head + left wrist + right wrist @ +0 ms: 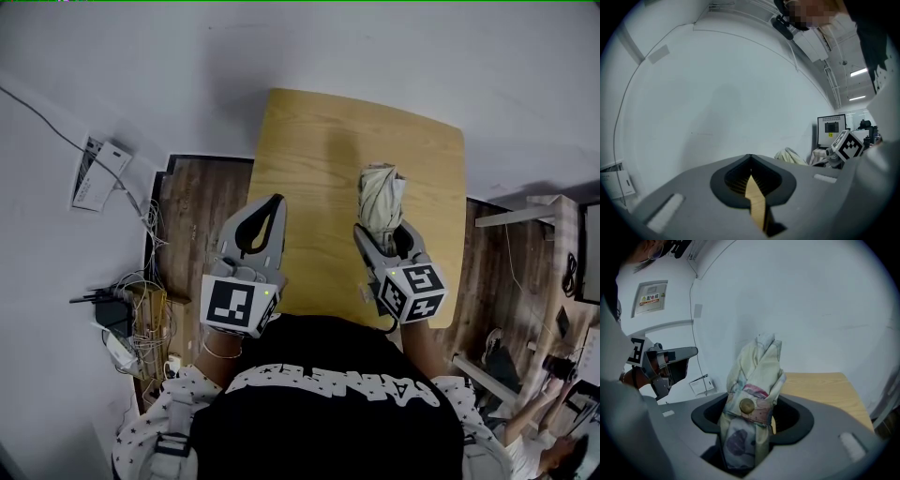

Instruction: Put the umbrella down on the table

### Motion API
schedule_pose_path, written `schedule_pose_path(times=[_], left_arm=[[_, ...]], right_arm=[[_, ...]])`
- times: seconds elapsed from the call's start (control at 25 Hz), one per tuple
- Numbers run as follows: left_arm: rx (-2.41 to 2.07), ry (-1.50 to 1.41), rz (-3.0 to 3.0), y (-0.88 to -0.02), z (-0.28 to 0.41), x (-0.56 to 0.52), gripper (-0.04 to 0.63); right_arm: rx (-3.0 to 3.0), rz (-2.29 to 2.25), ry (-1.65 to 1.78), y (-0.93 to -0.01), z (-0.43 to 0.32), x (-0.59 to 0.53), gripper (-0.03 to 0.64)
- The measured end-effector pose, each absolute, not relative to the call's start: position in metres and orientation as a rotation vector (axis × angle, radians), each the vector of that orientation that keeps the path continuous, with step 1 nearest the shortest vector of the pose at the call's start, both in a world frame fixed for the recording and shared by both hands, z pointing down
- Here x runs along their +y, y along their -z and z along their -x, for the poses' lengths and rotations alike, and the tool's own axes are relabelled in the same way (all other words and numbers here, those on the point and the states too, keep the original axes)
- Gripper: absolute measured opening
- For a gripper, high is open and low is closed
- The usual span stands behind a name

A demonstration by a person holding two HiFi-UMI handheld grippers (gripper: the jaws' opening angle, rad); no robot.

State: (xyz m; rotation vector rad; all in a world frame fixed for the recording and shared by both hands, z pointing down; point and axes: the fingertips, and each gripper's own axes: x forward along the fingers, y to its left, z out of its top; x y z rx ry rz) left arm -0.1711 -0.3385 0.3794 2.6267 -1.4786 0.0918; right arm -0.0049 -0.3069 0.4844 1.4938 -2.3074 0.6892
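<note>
We grip the folded umbrella (pixel 380 192) in our right gripper (pixel 384 234), long axis toward the table's (pixel 309 141) far edge; our left gripper (pixel 277 202) is closed, empty.

I see light wooden desk (pixel 319 159), far edge at white wall (pixel 375 47), legs on dark plank floor (pixel 192 216).

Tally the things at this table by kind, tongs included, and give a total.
folded umbrella: 1
wooden table: 1
tongs: 2 (left tongs shut and empty; right tongs shut on the folded umbrella)
Total: 4
</note>
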Motion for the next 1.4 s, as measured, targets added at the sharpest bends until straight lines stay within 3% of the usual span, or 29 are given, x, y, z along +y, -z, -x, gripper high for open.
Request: schedule_pose_path(times=[1.4], left_arm=[[-1.497, -0.145, -2.566, -0.399, 0.192, -0.364, 0.002]], right_arm=[[-2.105, -1.436, -0.812, -0.556, 0.013, -0.331, 0.287]])
